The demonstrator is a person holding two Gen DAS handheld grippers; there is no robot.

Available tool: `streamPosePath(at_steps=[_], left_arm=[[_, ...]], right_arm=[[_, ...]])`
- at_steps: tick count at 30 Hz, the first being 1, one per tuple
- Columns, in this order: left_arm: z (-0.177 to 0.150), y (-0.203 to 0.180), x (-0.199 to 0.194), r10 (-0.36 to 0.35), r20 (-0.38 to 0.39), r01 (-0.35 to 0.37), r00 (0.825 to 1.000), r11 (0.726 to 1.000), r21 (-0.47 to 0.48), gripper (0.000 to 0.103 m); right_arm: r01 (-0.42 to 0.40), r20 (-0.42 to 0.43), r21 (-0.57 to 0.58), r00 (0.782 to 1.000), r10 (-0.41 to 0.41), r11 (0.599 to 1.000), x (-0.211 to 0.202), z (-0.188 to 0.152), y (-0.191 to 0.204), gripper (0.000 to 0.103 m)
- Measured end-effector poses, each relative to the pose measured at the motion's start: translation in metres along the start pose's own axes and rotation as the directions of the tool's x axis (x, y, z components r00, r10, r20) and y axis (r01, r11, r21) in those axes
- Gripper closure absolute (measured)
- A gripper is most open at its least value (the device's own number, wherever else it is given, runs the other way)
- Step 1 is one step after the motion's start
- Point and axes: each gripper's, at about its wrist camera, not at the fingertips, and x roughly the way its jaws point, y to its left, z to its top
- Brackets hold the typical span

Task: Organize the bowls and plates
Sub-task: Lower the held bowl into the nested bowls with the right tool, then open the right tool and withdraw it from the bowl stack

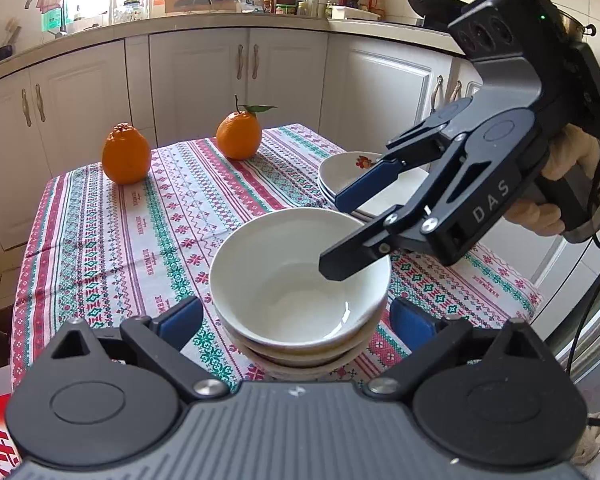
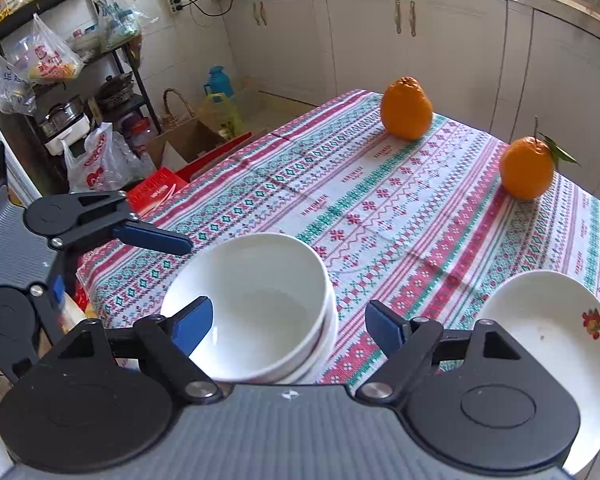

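Nearest, the left hand-held gripper [image 1: 296,320] stands spread, its pads either side of the bowl stack [image 1: 300,280] without touching, as if freshly released. The bowls sit nested, mouths up, no long axis, on the worktop [image 1: 140,220]. At two o'clock the right hand-held gripper [image 1: 332,232] hangs spread, one finger over the rim. Beyond it sit the stacked plates [image 1: 340,172]; two oranges [image 1: 126,158] lie farthest, near eleven.

- A table under a patterned tablecloth [image 1: 100,240] in red, green and white carries everything.
- A stack of white bowls [image 1: 296,292] sits near its front edge.
- Stacked plates [image 1: 380,196] lie beside it.
- Two oranges [image 1: 126,154] [image 1: 238,135] stand farther back, apart.
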Motion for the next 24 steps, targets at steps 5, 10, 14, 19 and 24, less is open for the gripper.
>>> streamPosePath(at_steps=[5,10,14,19,24], left_arm=[[-0.007,-0.002,-0.003,-0.002,-0.012,0.002,1.0,1.0,0.022,0.004],[-0.013,-0.002,0.0,0.005,-0.041,-0.003,0.999,0.999,0.033,0.004],[-0.017,-0.002,0.004,0.011,-0.058,-0.009,0.998,0.999,0.033,0.004],[-0.019,0.0,0.007,0.021,-0.067,-0.018,0.998,0.999,0.051,0.004],[-0.022,0.004,0.013,0.032,-0.087,-0.025,0.996,0.996,0.085,0.004]], right_arm=[[0.02,0.021,0.055,1.0,-0.021,0.998,-0.009,-0.012,-0.013,0.016],[0.039,0.032,0.104,0.999,-0.043,0.994,-0.015,-0.026,-0.026,0.015],[0.035,0.033,0.122,0.999,-0.039,0.992,-0.014,-0.033,-0.031,0.015],[0.007,0.071,0.097,0.997,-0.014,0.995,-0.023,-0.035,-0.024,0.015],[-0.016,0.117,0.013,0.993,0.015,1.0,-0.038,-0.04,-0.008,0.003]])
